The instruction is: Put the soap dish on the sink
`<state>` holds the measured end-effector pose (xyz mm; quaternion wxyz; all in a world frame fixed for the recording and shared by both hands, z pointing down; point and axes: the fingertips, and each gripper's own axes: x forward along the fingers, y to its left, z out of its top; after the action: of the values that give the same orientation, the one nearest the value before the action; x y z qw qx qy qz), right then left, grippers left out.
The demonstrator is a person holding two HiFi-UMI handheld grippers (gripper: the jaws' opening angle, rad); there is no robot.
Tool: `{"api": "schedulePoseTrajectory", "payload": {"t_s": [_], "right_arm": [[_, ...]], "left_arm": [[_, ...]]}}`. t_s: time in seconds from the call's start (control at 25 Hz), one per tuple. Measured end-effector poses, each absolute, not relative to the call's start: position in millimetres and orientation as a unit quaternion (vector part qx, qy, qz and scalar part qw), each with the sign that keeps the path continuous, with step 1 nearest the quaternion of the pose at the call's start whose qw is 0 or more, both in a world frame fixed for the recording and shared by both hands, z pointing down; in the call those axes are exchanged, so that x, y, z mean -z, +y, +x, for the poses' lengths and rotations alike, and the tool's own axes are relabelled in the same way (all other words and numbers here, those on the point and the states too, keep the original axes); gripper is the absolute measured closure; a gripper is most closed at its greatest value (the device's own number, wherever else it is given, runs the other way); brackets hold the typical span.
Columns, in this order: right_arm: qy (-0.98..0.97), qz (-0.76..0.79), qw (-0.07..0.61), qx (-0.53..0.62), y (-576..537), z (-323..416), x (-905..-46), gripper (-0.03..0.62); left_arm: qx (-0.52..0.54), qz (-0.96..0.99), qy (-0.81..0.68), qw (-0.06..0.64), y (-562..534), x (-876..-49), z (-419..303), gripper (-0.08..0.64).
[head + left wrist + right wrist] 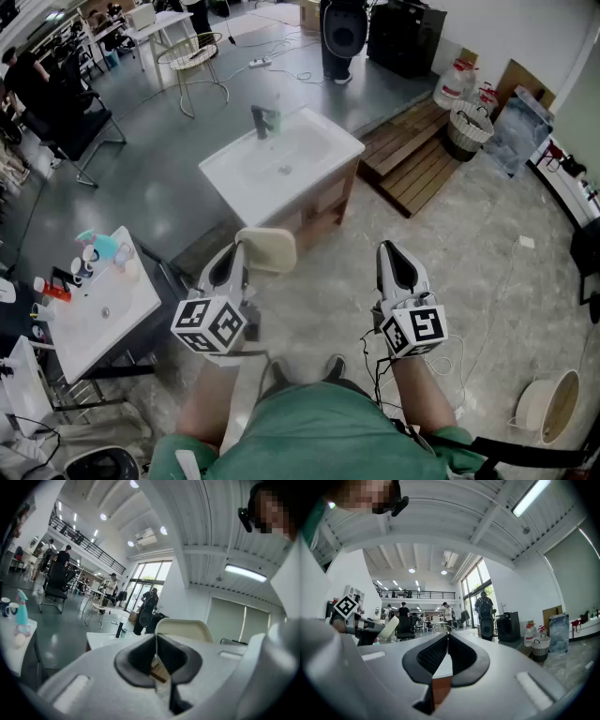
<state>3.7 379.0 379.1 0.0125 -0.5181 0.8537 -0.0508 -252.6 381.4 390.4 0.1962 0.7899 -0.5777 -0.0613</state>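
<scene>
A cream soap dish (268, 251) sticks out from the tip of my left gripper (240, 253), which is shut on its edge. In the left gripper view the dish (183, 630) rises just beyond the closed jaws of the left gripper (156, 638). The white sink (309, 150) on its wooden cabinet, with a dark faucet (263, 121), stands ahead of both grippers, some way off. The sink (105, 639) also shows low in the left gripper view. My right gripper (388, 249) is held level beside the left one, shut and empty (447, 636). The right gripper view catches the dish (388, 627) at its left.
A white table (112, 323) with cups and bottles stands at the left. Wooden pallets (412, 155) and a basket (469, 127) lie right of the sink. A wire chair (192, 56) is behind it. A bucket (548, 403) sits on the floor at the lower right.
</scene>
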Motion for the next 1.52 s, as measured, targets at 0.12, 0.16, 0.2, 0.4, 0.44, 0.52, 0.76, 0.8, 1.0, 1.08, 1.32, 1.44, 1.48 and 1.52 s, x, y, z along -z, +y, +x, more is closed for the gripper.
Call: {"api": "schedulePoseTrajectory", "payload": {"t_s": [0.12, 0.16, 0.2, 0.4, 0.44, 0.52, 0.76, 0.8, 1.0, 1.08, 1.32, 1.44, 1.48, 1.52], "right_arm": [[0.853, -0.521, 0.016, 0.027, 361.0, -31.1, -386.2, 0.583], [0.852, -0.523, 0.013, 0.027, 359.1, -38.1, -390.1, 0.583], [0.850, -0.526, 0.009, 0.031, 359.0, -42.5, -393.6, 0.583], [0.847, -0.531, 0.009, 0.031, 363.9, -42.1, -390.9, 0.583], [0.846, -0.531, 0.010, 0.031, 364.8, -40.0, -388.2, 0.583], [0.847, -0.531, 0.018, 0.026, 365.7, -31.9, -381.5, 0.583], [0.842, -0.536, 0.055, 0.009, 365.3, 25.2, -355.4, 0.583], [0.841, -0.537, 0.060, 0.007, 364.9, 36.8, -352.4, 0.583], [0.842, -0.534, 0.077, 0.011, 356.7, 84.0, -348.4, 0.583], [0.843, -0.532, 0.075, 0.022, 350.0, 94.5, -352.4, 0.583], [0.847, -0.526, 0.071, 0.045, 327.0, 98.9, -363.0, 0.583], [0.846, -0.527, 0.066, 0.048, 303.3, 92.1, -373.5, 0.583], [0.845, -0.528, 0.063, 0.049, 294.3, 89.6, -378.2, 0.583], [0.845, -0.529, 0.060, 0.049, 284.9, 86.5, -382.6, 0.583]], "left_arm": [[0.061, 0.797, -0.573, 0.182, 360.6, -398.4, -289.8, 0.552], [0.061, 0.795, -0.575, 0.186, 358.1, -404.8, -299.7, 0.552], [0.061, 0.791, -0.577, 0.193, 357.6, -411.8, -307.4, 0.552], [0.062, 0.790, -0.575, 0.203, 357.4, -414.1, -305.0, 0.552], [0.063, 0.793, -0.572, 0.200, 356.5, -410.1, -299.3, 0.552], [0.064, 0.799, -0.566, 0.193, 354.1, -400.7, -285.2, 0.552], [0.070, 0.809, -0.560, 0.166, 348.3, -370.4, -229.0, 0.552], [0.069, 0.810, -0.560, 0.161, 348.4, -367.3, -218.9, 0.552], [0.068, 0.806, -0.569, 0.148, 350.2, -359.9, -179.3, 0.552], [0.065, 0.802, -0.575, 0.147, 348.6, -360.3, -170.0, 0.552], [0.055, 0.797, -0.582, 0.148, 327.7, -364.9, -164.3, 0.552], [0.055, 0.796, -0.582, 0.156, 302.1, -377.1, -172.0, 0.552], [0.056, 0.796, -0.582, 0.159, 291.8, -381.8, -174.6, 0.552], [0.057, 0.796, -0.580, 0.161, 280.8, -385.8, -177.6, 0.551]]}}
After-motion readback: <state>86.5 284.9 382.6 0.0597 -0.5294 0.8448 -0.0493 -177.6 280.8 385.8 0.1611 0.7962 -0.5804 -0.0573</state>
